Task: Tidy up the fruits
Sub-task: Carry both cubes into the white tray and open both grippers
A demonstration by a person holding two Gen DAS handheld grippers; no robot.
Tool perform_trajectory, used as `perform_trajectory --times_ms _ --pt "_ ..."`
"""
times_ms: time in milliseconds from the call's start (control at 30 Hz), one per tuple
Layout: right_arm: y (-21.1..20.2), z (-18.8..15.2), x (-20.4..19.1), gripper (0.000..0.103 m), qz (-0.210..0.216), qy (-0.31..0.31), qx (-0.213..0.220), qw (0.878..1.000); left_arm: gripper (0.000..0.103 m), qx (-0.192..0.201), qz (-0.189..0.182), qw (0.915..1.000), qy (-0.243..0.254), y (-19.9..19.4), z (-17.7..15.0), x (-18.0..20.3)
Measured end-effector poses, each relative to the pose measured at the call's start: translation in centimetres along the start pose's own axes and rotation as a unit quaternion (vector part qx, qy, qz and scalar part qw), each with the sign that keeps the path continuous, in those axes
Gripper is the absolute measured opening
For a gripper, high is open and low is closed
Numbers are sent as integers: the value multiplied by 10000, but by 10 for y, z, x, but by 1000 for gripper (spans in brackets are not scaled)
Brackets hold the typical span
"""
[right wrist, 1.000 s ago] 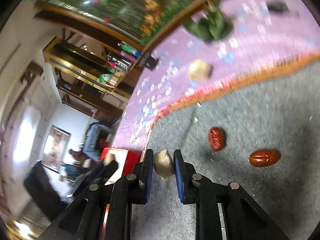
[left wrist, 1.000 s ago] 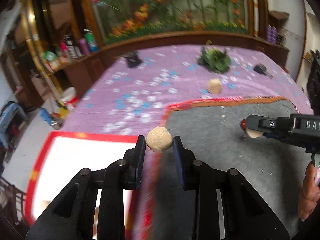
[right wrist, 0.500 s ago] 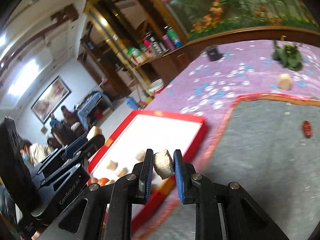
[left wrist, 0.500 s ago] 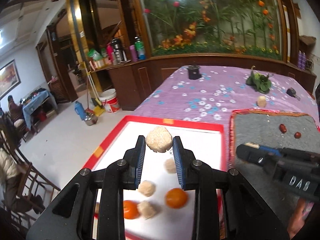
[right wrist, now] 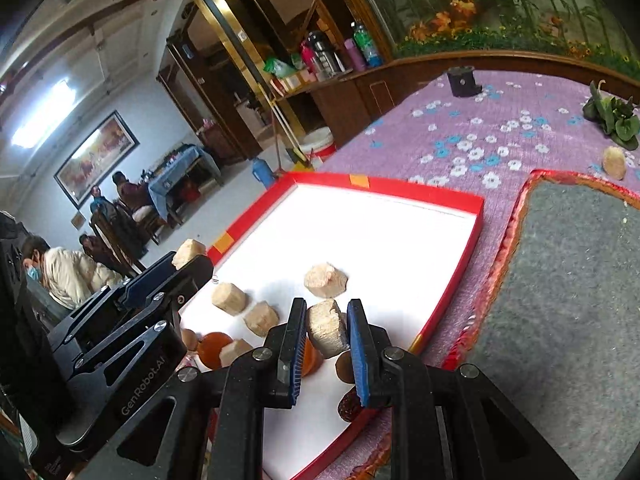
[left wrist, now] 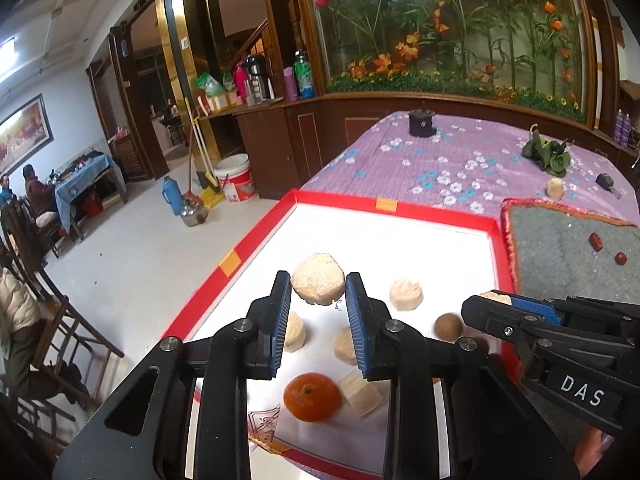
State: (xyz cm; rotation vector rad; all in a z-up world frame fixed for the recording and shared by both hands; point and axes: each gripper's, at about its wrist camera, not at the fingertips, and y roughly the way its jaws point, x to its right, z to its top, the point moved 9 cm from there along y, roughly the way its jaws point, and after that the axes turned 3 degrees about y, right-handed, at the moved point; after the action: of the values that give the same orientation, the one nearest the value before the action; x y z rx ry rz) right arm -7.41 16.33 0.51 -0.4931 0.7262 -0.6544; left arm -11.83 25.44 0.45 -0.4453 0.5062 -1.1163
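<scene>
Both grippers, left (left wrist: 319,300) and right (right wrist: 326,330), swung off the grey mat (left wrist: 560,256) at 3 o'clock and now hover over the red tray (left wrist: 400,206), each clamped on a beige chunk (left wrist: 318,284), so drop-off looks next.

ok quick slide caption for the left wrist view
Left hand-held gripper carries a beige chunk over the red tray of sorted fruit.
</scene>
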Motion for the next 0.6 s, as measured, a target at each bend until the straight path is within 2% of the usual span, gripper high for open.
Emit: perform_trajectory --times_ms 433,533,567,600 --pt "20 -6 -6 19 -39 -97 -88 9999 27 -280 93 9996 26 20 -19 -7" --pt "25 -6 -8 20 -84 -111 -127 9998 27 -462 147 9988 95 29 -23 -6" --pt "25 -4 -9 21 -92 -111 -110 9998 28 -531 185 9984 80 31 -25 -7" --pt "26 -2 -11 27 -89 -130 -129 9998 28 -576 211 9981 63 32 -27 -8"
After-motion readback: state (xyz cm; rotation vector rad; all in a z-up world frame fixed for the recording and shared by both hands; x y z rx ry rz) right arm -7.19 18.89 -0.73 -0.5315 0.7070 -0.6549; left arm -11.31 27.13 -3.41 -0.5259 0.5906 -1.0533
